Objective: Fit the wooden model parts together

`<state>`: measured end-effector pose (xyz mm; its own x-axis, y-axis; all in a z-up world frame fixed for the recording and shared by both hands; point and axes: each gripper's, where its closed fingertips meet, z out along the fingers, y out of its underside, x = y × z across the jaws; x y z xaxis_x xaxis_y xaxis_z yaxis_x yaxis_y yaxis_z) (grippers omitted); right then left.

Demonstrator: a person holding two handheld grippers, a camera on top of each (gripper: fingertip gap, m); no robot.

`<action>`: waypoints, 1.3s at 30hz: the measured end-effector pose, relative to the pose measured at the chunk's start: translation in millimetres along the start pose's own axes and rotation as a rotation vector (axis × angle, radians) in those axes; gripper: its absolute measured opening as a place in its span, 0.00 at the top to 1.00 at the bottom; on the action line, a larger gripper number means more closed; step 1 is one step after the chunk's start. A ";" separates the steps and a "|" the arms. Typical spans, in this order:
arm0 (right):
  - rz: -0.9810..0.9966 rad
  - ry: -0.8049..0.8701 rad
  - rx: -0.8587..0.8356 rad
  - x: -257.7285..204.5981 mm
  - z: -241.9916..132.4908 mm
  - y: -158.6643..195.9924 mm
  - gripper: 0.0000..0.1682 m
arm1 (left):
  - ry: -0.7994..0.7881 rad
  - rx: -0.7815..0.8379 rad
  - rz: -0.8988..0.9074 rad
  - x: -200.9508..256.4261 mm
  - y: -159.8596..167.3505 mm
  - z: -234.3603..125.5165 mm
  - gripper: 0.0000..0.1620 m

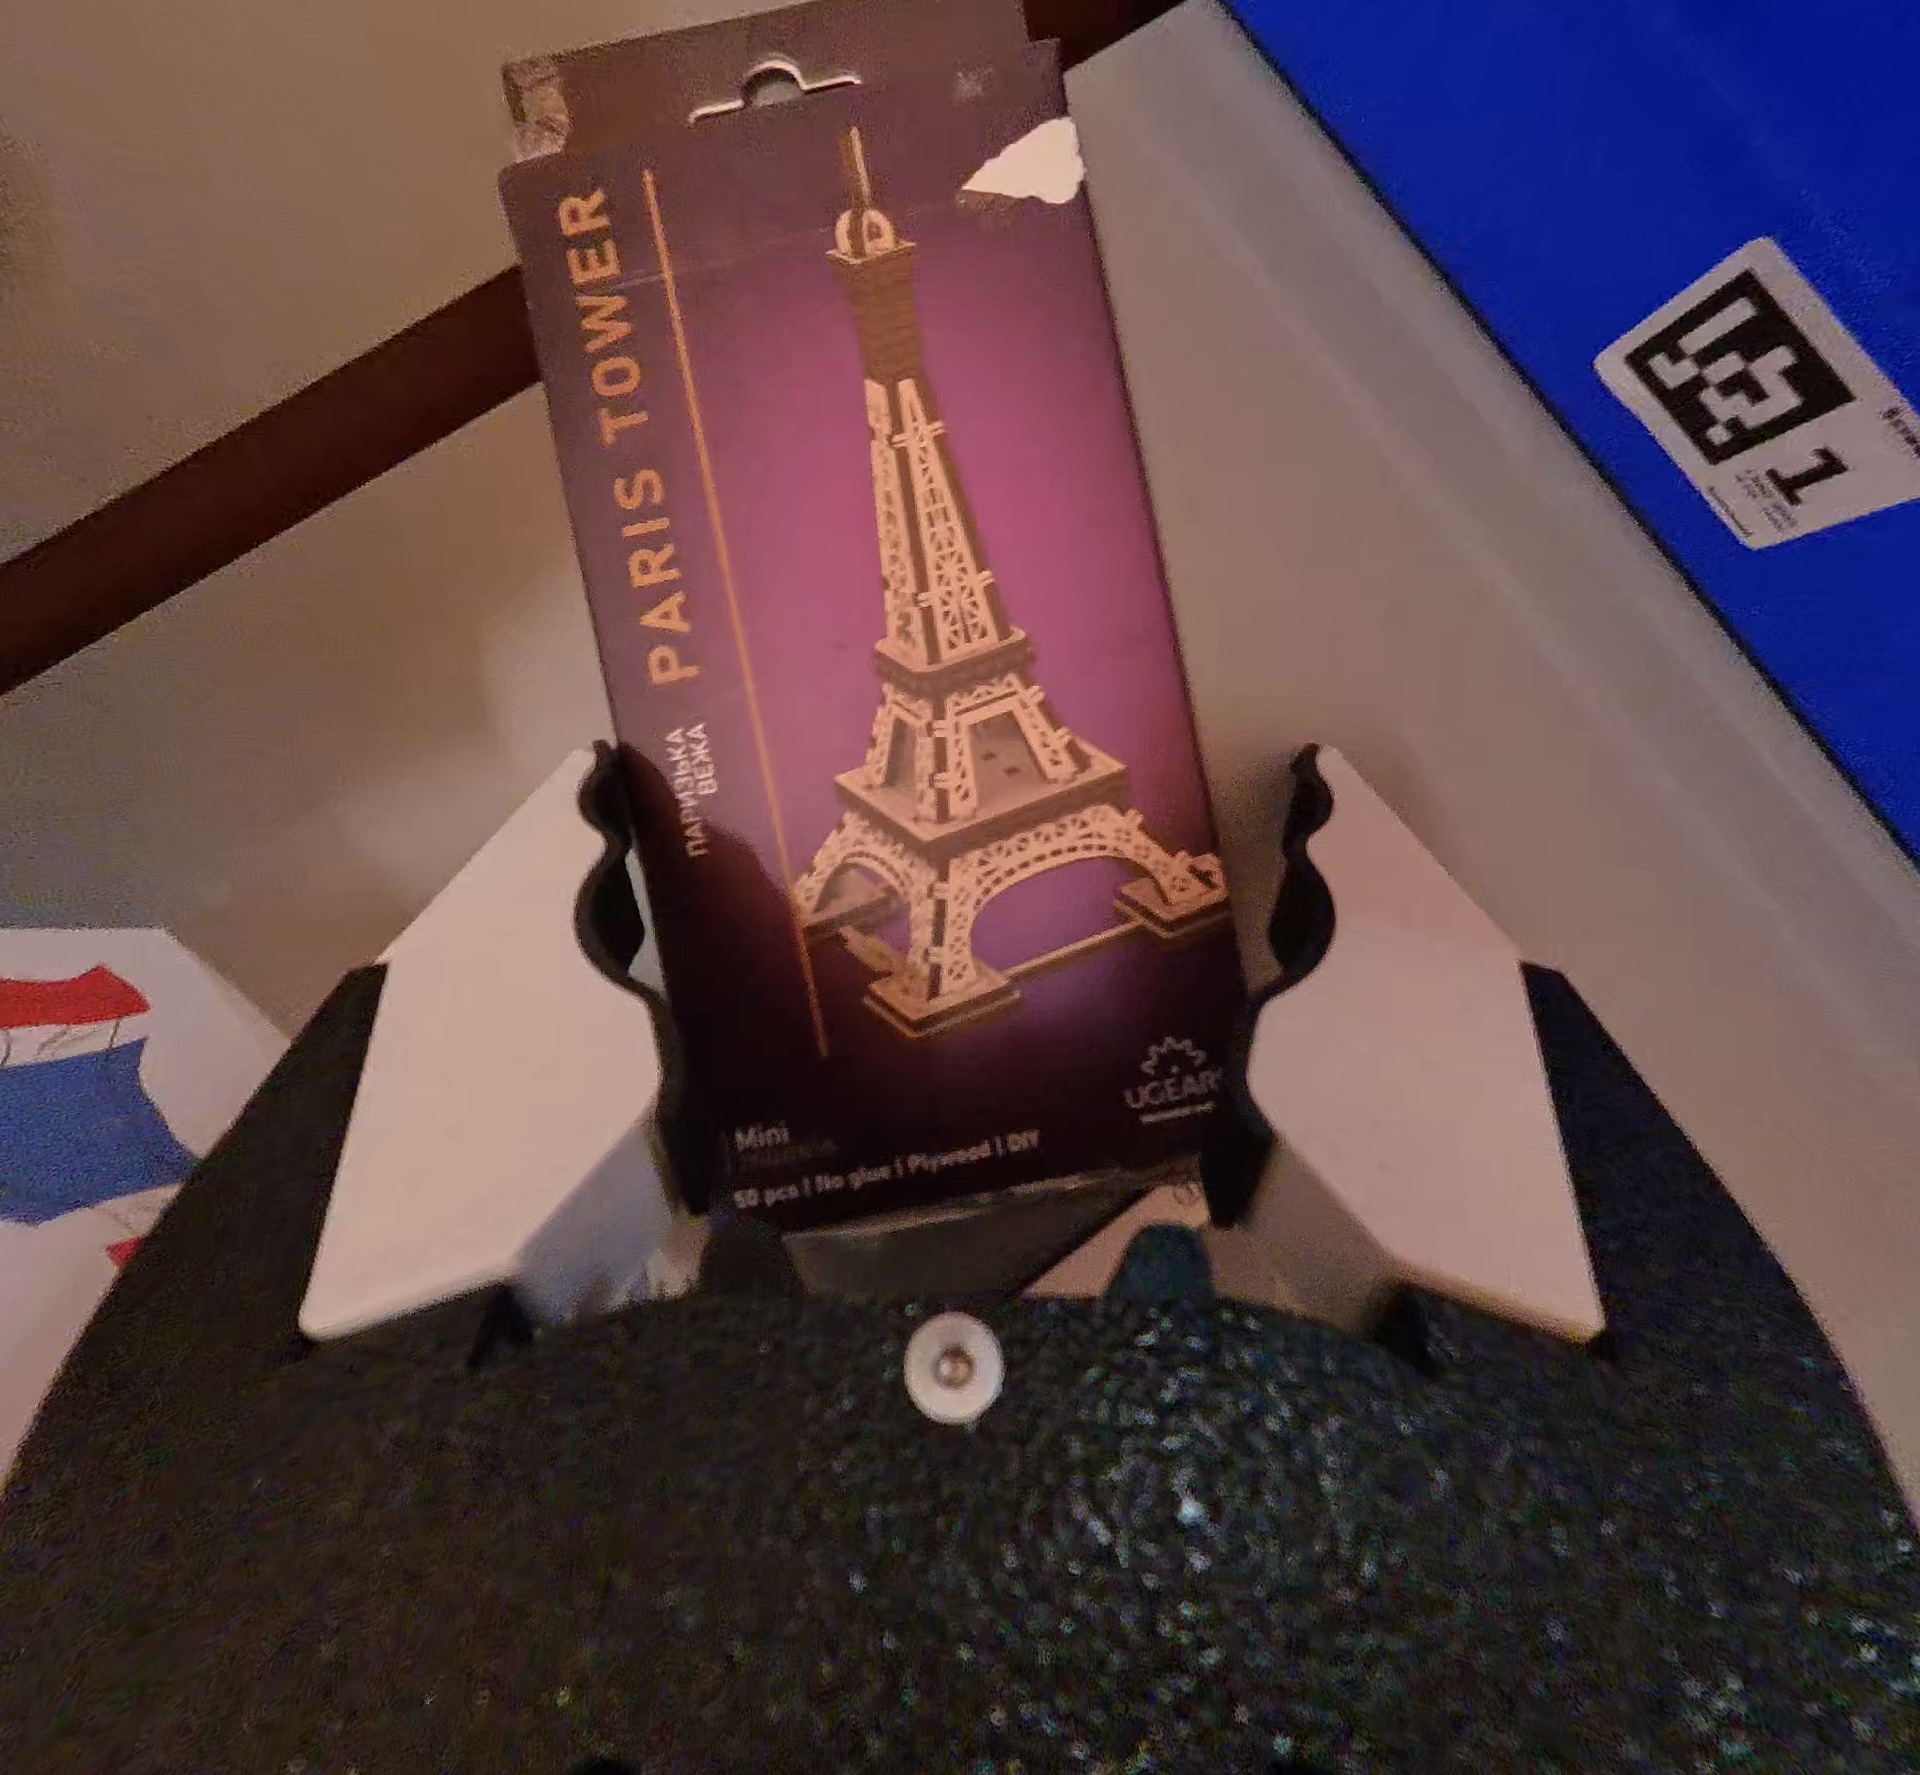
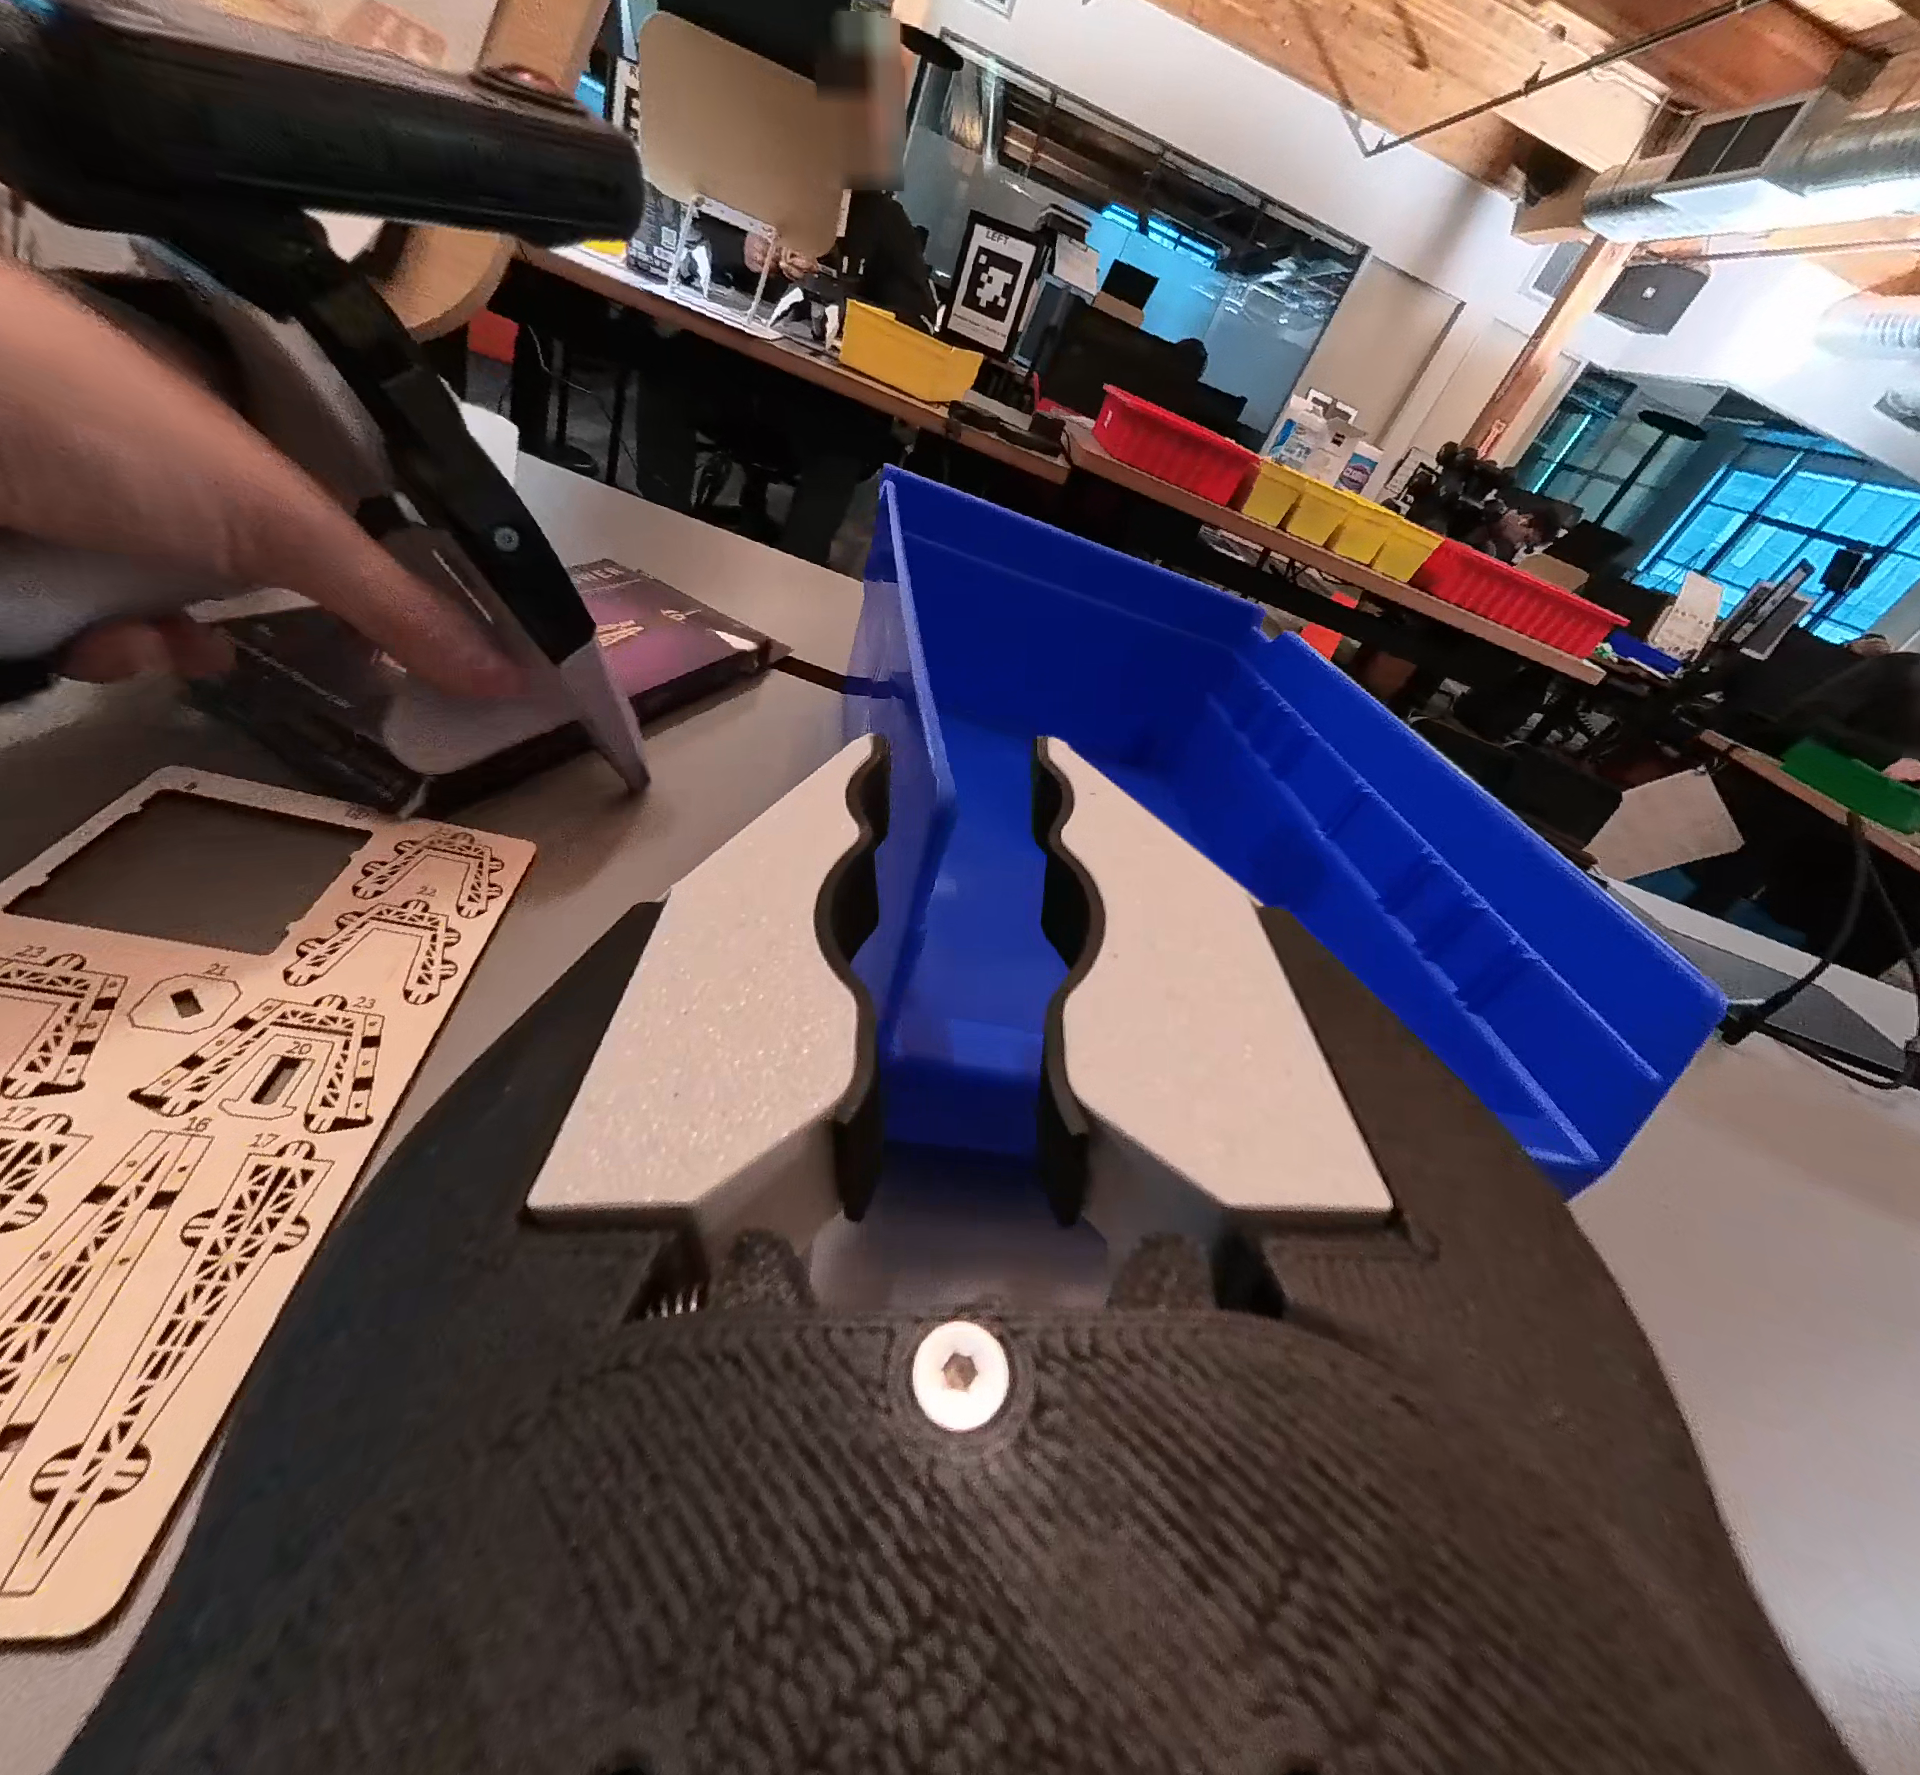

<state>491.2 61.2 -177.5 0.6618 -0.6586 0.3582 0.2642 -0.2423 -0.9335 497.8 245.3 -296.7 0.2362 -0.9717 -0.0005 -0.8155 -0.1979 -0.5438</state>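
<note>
A purple model kit box (image 1: pixel 894 582) with a tower picture lies flat on the grey table (image 1: pixel 1371 499). My left gripper (image 1: pixel 956 769) straddles its lower half with both pads against its long edges. In the right wrist view this gripper's fingertip (image 2: pixel 621 754) tips down onto the box (image 2: pixel 675 629), held by a hand (image 2: pixel 208 499). A laser-cut wooden sheet (image 2: pixel 208 1050) with several tower parts still in it lies at the left. My right gripper (image 2: pixel 958 759) is slightly open, and the left wall of a blue bin (image 2: pixel 1195 738) stands between its jaws.
The blue bin (image 1: pixel 1558 115) bears a black-and-white marker sticker (image 1: pixel 1756 385). A white sheet with red and blue print (image 1: pixel 73 1081) lies at the left. A dark gap (image 1: pixel 260 478) crosses the table behind the box. Yellow and red bins (image 2: pixel 1351 510) line the far tables.
</note>
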 end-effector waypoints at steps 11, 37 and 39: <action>0.040 0.022 0.024 7.1 -1.8 -2.0 0.85 | -0.167 0.473 0.118 -15.9 -45.5 -69.3 0.34; 0.009 -0.119 0.261 -17.4 -12.3 -44.1 0.66 | 1.547 0.989 0.184 71.0 -48.4 -249.7 0.34; 0.053 -0.106 0.312 -10.3 -17.4 -51.1 0.64 | 1.545 1.011 0.197 69.4 -48.6 -250.3 0.34</action>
<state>458.6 68.0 -133.7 0.7454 -0.5826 0.3242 0.4189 0.0310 -0.9075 421.7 155.3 -60.3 -0.9163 -0.3231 0.2368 -0.0454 -0.5036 -0.8628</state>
